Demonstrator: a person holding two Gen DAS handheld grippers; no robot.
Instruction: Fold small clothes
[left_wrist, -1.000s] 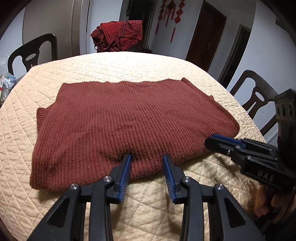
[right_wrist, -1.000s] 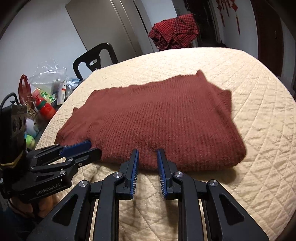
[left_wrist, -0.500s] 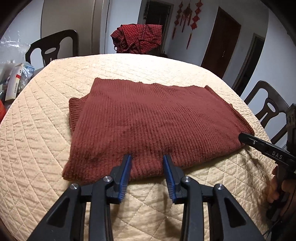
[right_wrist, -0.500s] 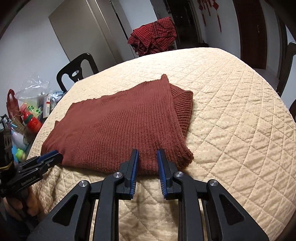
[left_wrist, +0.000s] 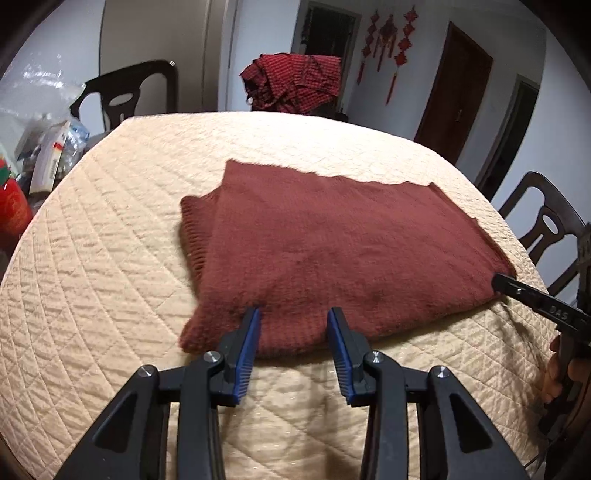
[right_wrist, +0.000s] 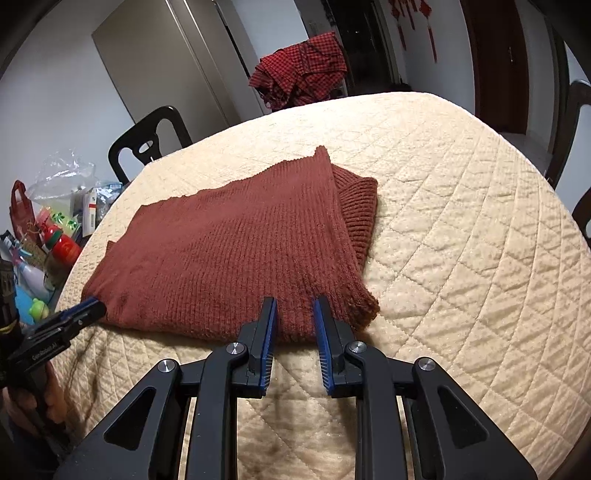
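Observation:
A rust-brown knitted sweater (left_wrist: 332, 243) lies folded flat on the round table's beige quilted cloth (left_wrist: 110, 258). My left gripper (left_wrist: 293, 314) is open at the sweater's near edge, close to its left corner, with the hem lying between the fingertips. My right gripper (right_wrist: 295, 301) is open too, with a narrower gap. It straddles the same near edge by the right corner, where a ribbed layer (right_wrist: 360, 210) sticks out. Each view shows the other gripper at the opposite corner: the right gripper (left_wrist: 504, 282), the left gripper (right_wrist: 92, 308).
A red checked garment (left_wrist: 295, 85) hangs over a chair beyond the table's far side. Dark chairs stand at the far left (left_wrist: 125, 96) and at the right (left_wrist: 546, 229). Bags, boxes and bottles (right_wrist: 55, 229) crowd the space off the table's left edge.
Both grippers slid apart along the sweater's near edge, the left toward its left corner and the right toward its right corner. The sweater stayed in place.

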